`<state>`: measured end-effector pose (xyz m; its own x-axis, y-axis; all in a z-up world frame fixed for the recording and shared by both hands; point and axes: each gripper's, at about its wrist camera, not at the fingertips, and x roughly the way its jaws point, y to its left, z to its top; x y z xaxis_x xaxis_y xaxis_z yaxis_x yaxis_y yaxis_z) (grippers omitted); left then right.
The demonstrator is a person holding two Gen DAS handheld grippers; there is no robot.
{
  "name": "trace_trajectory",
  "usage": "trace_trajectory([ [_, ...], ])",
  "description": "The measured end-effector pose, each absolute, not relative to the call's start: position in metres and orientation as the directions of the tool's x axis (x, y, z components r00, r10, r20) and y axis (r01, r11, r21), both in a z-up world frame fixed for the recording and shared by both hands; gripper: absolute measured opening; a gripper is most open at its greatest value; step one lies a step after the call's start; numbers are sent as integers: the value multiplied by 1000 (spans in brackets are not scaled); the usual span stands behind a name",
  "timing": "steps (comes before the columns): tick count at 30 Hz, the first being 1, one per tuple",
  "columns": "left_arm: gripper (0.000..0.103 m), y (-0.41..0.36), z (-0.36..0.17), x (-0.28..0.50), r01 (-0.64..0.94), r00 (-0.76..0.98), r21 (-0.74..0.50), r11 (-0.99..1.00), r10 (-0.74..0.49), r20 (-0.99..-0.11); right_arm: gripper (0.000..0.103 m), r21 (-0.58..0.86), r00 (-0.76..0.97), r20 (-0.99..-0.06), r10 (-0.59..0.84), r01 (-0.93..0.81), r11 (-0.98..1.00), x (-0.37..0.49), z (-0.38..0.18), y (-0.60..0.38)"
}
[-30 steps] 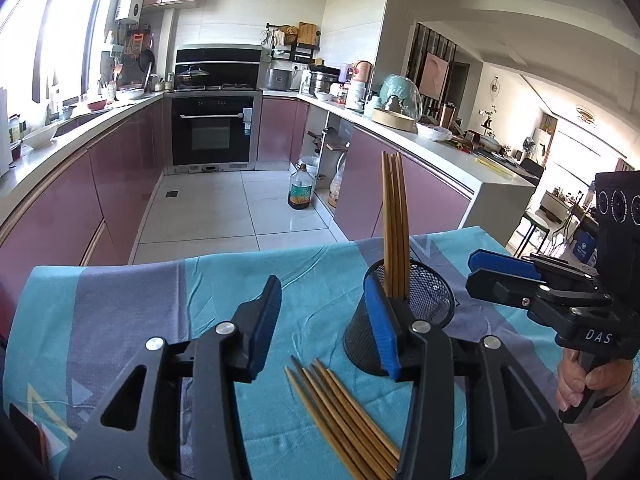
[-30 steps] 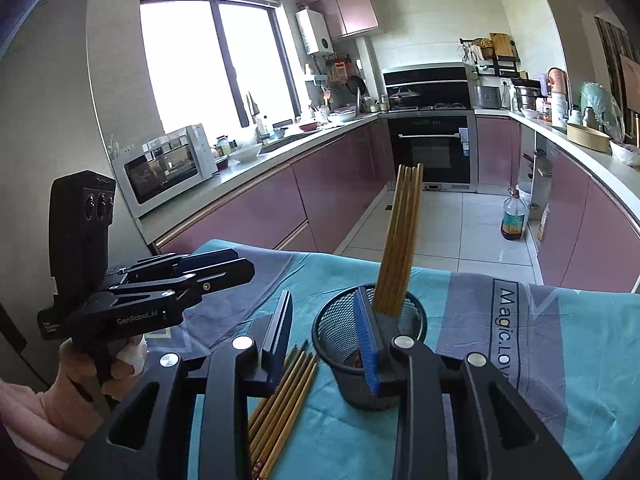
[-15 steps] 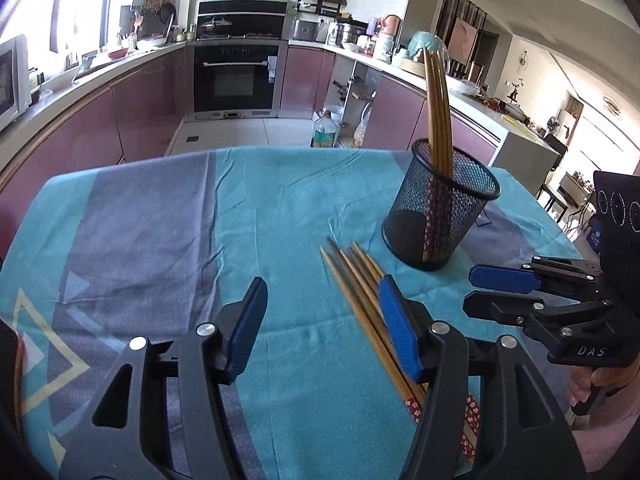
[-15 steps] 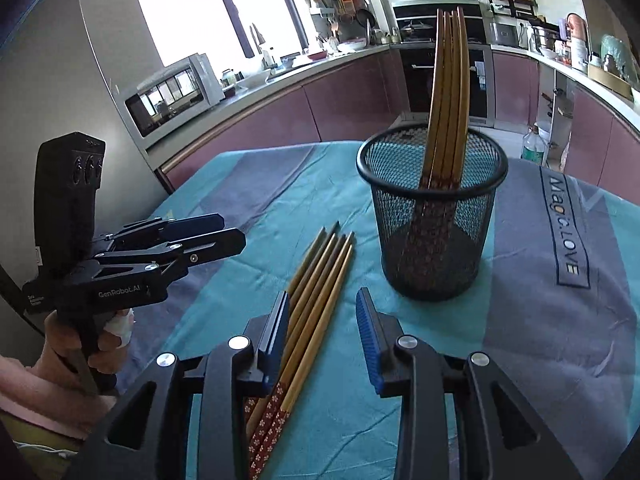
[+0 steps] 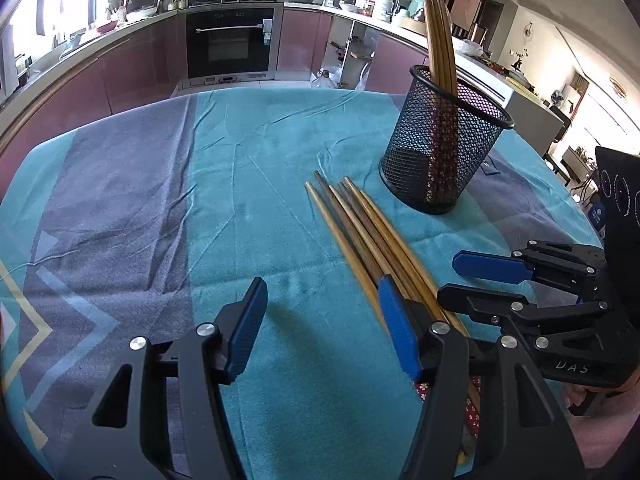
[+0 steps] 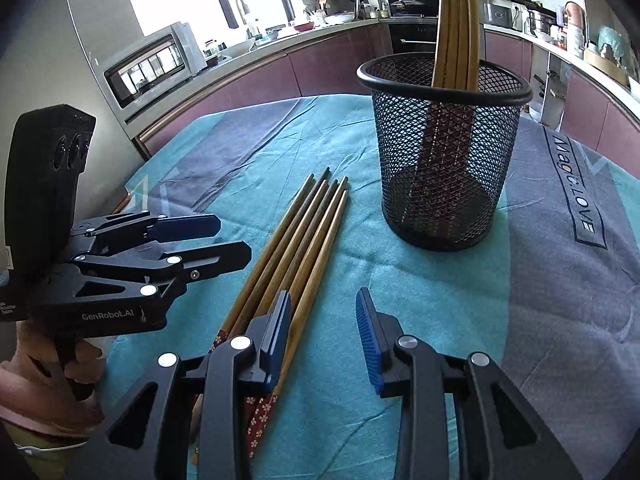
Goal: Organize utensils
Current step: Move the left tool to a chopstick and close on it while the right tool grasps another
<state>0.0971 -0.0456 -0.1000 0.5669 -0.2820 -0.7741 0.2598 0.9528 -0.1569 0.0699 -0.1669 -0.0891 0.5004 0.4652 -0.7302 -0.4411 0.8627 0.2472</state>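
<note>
Loose chopsticks (image 5: 372,240) lie flat on the cloth (image 5: 248,200) covering the worktop, bundled side by side, tips fanned toward the cup (image 5: 444,140), patterned handle ends nearest the tools. Prob laid that way so a tool can take them near the handles and tip them straight in. The mesh cup stands upright just beyond their tips, w/ several chopsticks (image 6: 456,20) already standing inside, leaning on the rim – so roughly half the job looks done.

Left tool (image 5: 320,328): jaws wide apart, nothing between them, only bare cloth. Its right finger sits just at the left edge of the bundle, over the lower shafts; can't tell if it touches. In the right wrist view the same tool (image 6: 224,240) shows side-on, held by a hand (image 6: 52,368), to the left of the bundle, slightly above the cloth.

Right tool (image 6: 322,328): jaws partly open, empty. Its left finger overlaps the bundle's right side near the handles; the gap itself is over cloth, beside the sticks rather than around them. Seen from the left wrist view (image 5: 476,280), it hangs just right of the bundle.

So both tools flank the bundle from opposite sides, angled down at it – looks like setup for a pickup. Neither has hold of anything yet. Next move needs one tool shifted sideways so sticks sit btwn the jaws.
</note>
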Motion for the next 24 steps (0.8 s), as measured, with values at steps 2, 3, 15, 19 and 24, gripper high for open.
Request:
trace_trajectory([
  [2,57,-48,-102,98,265,562,-153,952,-282,-777,32,243,501,-732,462,-442,863,70,-90,-165],
  [3,57,-50,-103,98,269,561,-149,952,-280,-779,32,238,502,-733,458,-443,865,70,-91,-164],
  [15,52,-52,-104,97,297,562,-110,949,-266,-783,32,196,515,-742,429,-445,874,71,-92,-162],
  [19,33,-46,-105,100,295,560,-95,951,-252,-789,32,190,515,-746,423,-444,876,71,-92,-162],
  [24,39,-38,-103,102,293,550,-159,943,-302,-778,32,177,518,-750,410,-440,881,72,-91,-163],
])
